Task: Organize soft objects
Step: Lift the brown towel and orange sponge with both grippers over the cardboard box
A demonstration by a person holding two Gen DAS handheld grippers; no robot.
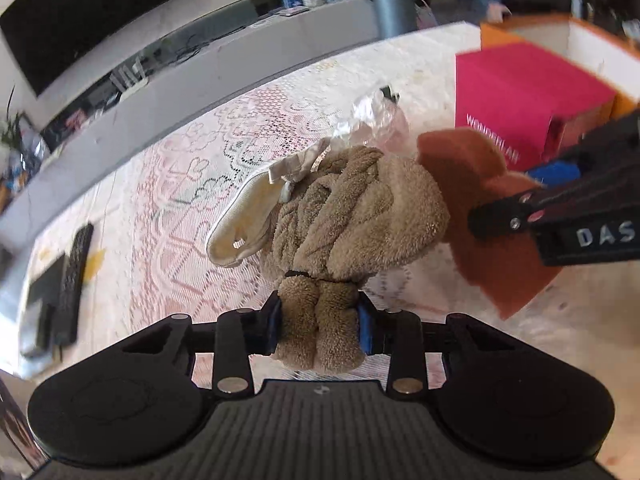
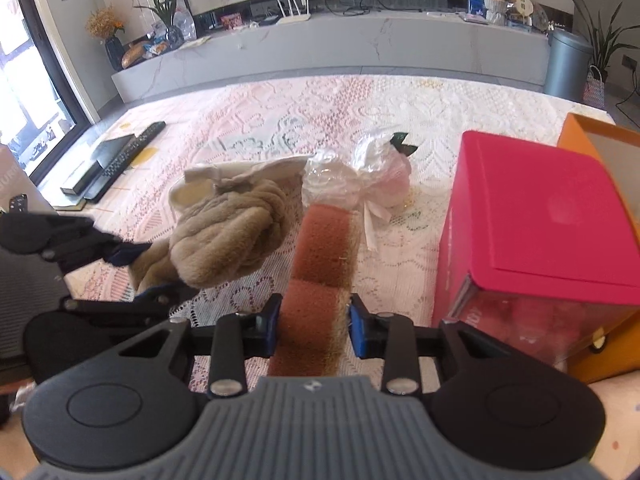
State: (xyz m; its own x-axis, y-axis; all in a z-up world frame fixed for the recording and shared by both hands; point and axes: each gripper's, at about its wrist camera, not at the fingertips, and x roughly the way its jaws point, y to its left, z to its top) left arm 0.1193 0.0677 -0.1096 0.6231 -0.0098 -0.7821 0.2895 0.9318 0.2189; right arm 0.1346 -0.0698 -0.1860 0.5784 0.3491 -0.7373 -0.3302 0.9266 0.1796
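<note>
Tan plush fills the near foreground of the left wrist view: the left gripper (image 1: 320,330) has its blue-padded fingers (image 1: 365,330) clamped on the narrow tied end of a fuzzy brown towel bundle (image 1: 360,208), and the bundle's fat, twisted body bulges out beyond the fingertips, lifted above the lace tablecloth (image 1: 192,184). In the right wrist view the right gripper (image 2: 312,326) is closed on a rust-orange sponge block (image 2: 320,272), its fingers (image 2: 358,330) pressing both long sides while the block juts forward, upright between them. The two held things hang side by side, the sponge just to the right of the towel bundle and near it; whether they touch is unclear.

Behind the bundle lies a cream fabric pouch (image 2: 224,182) with a pale piped edge, on the cloth. Just beyond the sponge sits a clear cellophane-wrapped bundle (image 2: 360,178) with a white ribbon and a dark green leaf. To the right stands a pink box (image 2: 532,216) with a lid, and behind it an orange box (image 2: 592,136) with a white interior.

Farther left on the table lie a black remote control (image 2: 132,148) and a flat black device. Beyond the table runs a long grey media console (image 2: 320,44) under a wall-mounted television (image 1: 88,12), with a grey cylindrical bin (image 2: 566,64) at its right end.
</note>
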